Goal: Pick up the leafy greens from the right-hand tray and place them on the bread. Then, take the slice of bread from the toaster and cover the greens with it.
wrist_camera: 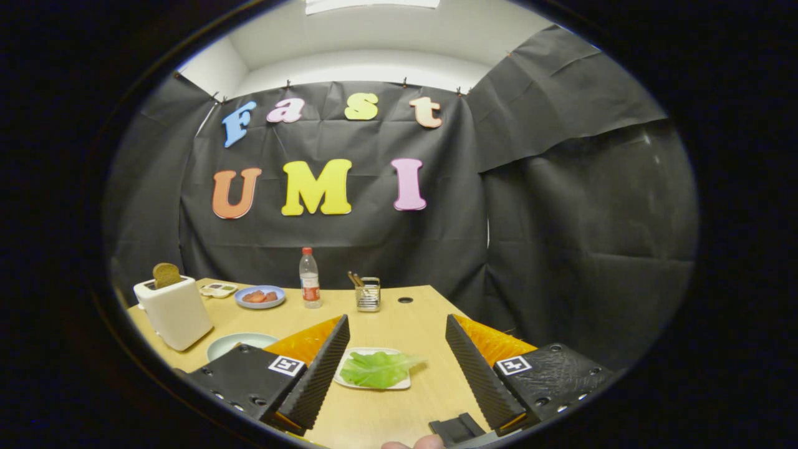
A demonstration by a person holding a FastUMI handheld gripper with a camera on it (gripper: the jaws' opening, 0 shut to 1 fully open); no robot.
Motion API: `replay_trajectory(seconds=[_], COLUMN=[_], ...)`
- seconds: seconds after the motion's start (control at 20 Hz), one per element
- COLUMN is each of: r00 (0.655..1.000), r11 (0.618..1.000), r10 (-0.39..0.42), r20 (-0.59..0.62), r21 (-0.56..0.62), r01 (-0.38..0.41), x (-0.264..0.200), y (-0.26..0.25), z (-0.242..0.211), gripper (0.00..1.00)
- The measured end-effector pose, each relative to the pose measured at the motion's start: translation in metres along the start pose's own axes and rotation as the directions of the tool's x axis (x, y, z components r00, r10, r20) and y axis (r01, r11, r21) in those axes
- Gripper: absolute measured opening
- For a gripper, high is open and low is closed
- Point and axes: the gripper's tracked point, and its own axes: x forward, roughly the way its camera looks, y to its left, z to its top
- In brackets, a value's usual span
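So the jaws of the gripper (394, 362) are spread wide apart with nothing between them, hanging over the near part of the wooden tabletop (399, 324). Looking through the gap you see the leafy greens (378, 368) lying on a small white tray (405, 383). One leaf tip pokes out past the tray's right rim. The left finger covers the tray's left edge, so its full outline isn't visible.

Off to the left sits a white toaster (174, 310) with a brown slice of bread (166, 274) standing up out of its slot; only the top half of the slice shows. Just in front of the toaster there's a pale green plate (234, 342), mostly tucked behind the left finger's body, and I honestly can't tell what's on it, if anything.

Further back along the tabletop: a blue plate (260, 296) with some reddish pieces on it (too small to say what exactly), a little dish (218, 289) to its left whose contents are a blur, a clear bottle (309, 277) with a red cap, and a mesh holder (368, 294) with a few sticks in it. There's also a small dark round hole (405, 300) in the tabletop right of the holder.

A fingertip (421, 443) of the person peeks in at the very bottom, cut off.
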Motion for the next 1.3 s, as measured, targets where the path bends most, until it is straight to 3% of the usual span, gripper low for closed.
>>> replay_trajectory(seconds=[0.65,0.95,1.3], r00=[0.979,0.930,0.877], r11=[0.997,0.984,0.960], r10=[-0.058,-0.001,0.018], r20=[-0.195,-0.367,-0.481], r21=[0.035,0.164,0.254], r01=[0.066,0.066,0.119], x=[0.048,0.075,0.117], y=[-0.014,-0.011,-0.018], z=[-0.073,-0.125,-0.158], gripper=[0.96,0.97,0.96])
